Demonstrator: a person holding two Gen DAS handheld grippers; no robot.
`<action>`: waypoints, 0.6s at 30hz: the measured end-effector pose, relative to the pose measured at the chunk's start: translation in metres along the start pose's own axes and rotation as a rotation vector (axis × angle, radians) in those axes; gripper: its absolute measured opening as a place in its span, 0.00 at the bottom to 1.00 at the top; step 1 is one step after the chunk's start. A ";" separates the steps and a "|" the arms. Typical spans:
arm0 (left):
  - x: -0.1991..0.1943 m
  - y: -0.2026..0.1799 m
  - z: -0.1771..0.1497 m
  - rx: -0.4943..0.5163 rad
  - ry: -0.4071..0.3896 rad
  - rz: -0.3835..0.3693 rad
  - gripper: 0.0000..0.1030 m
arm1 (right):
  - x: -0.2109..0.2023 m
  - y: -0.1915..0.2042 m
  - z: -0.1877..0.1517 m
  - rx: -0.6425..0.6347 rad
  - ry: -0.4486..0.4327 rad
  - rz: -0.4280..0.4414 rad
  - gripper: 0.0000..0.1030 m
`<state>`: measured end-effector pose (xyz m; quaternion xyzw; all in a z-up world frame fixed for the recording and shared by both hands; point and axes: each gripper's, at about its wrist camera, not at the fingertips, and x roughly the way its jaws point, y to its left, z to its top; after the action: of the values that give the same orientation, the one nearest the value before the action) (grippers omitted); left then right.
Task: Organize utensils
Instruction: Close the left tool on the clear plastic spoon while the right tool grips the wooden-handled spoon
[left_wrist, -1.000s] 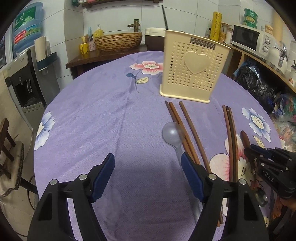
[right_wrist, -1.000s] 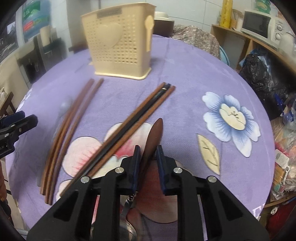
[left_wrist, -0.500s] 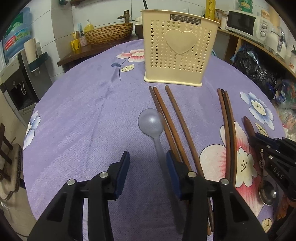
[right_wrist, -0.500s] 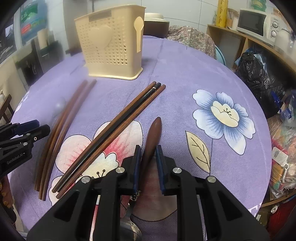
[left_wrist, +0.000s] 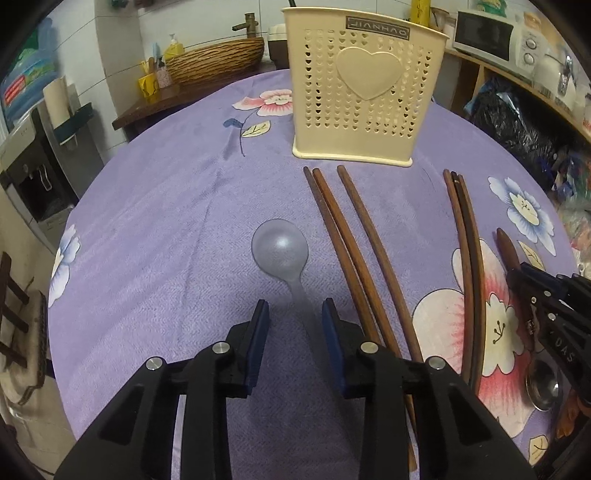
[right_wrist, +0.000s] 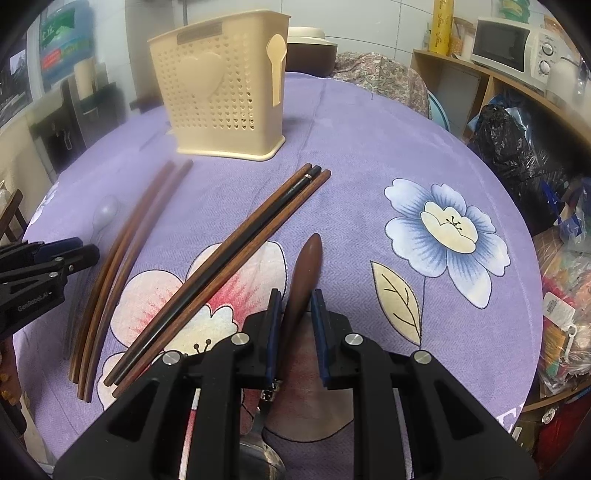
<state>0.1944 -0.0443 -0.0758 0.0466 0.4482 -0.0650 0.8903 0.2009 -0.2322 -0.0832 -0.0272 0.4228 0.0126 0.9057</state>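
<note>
Translucent plastic spoon (left_wrist: 280, 254) lies bowl toward twelve o'clock, handle running back between my left gripper (left_wrist: 295, 321) pads; jaws have just been closing, gap left, not pinching yet I think. Right gripper (right_wrist: 293, 314) pinches the wooden-handled spoon (right_wrist: 304, 266), ready for the cream holder (right_wrist: 221, 85) at eleven o'clock.

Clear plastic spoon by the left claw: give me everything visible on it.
The clear plastic spoon looks like frosted, translucent plastic, with a round bowl and a slim, flat handle. It lies flat on the purple floral tablecloth, bowl toward the cream holder, just left of three brown chopsticks. Its handle runs between the blue pads of the left claw, whose jaws have just been closing; a gap shows on each side, so it is not gripped yet. Its handle end is hidden.
</note>
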 end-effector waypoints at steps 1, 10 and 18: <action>0.001 0.001 0.001 -0.007 -0.001 -0.003 0.30 | 0.000 0.001 0.000 -0.001 0.000 -0.001 0.18; -0.001 0.020 -0.001 -0.001 -0.002 0.007 0.08 | 0.000 0.001 0.001 -0.005 -0.001 0.002 0.17; -0.003 0.036 -0.004 -0.006 0.005 0.014 0.08 | -0.001 0.001 0.000 -0.001 -0.003 0.002 0.18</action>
<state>0.1949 -0.0078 -0.0752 0.0473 0.4505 -0.0571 0.8897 0.2007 -0.2316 -0.0825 -0.0272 0.4215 0.0139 0.9063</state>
